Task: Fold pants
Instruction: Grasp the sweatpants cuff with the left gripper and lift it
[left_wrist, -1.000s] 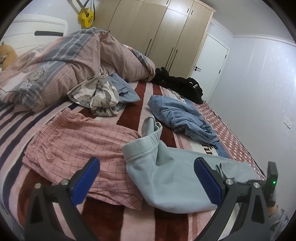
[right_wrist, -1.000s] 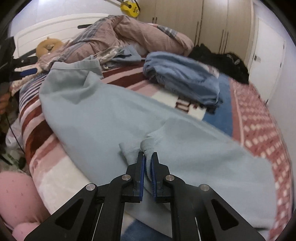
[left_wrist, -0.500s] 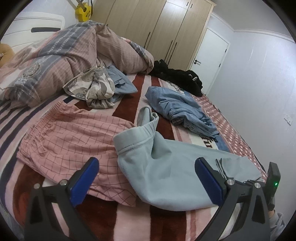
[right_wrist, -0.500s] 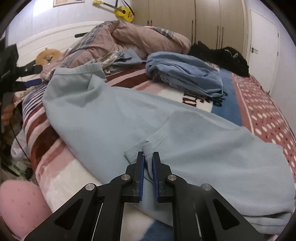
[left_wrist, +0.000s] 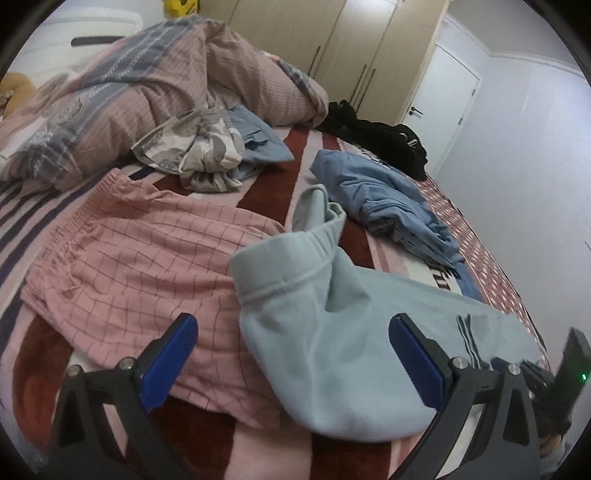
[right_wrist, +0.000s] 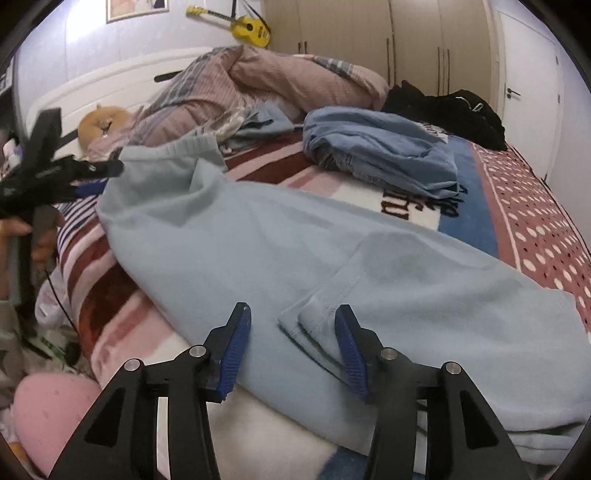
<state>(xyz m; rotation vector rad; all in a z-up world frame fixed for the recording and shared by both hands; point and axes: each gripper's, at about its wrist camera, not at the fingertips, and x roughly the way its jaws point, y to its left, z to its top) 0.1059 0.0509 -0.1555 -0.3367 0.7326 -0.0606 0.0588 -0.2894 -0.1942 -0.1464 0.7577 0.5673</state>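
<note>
So the right claw (right_wrist: 291, 343) is opening up right now and the hem it was pinching a second ago has dropped. That cuff of the light blue pants (right_wrist: 295, 251) now lies flat on the rest of the fabric, sitting between the blue pads but not squeezed by them. Looks like the leg just got laid over, so one fold is probably placed and the right side is free for the next grab.

The left claw (left_wrist: 291, 354) has dipped lower and closer to the waistband end than it was a moment back. It's spread wide with nothing in it, hanging over the spot where the pants overlap the pink checked shorts (left_wrist: 140, 266). Best guess, it's lining up for the waistband.

The pants themselves stretch along the near edge of the bed (left_wrist: 280, 184), waistband rumpled and standing up a bit.

Count, as far as the views show:
- 2 claws
- 1 light blue pants
- 1 pink shorts
- 1 pile of jeans (left_wrist: 388, 203)
- 1 grey patterned bundle (left_wrist: 199, 155)
- 1 black heap (left_wrist: 380, 140)
- 1 duvet (left_wrist: 155, 85)
- 1 yellow ukulele (right_wrist: 247, 26)
</note>
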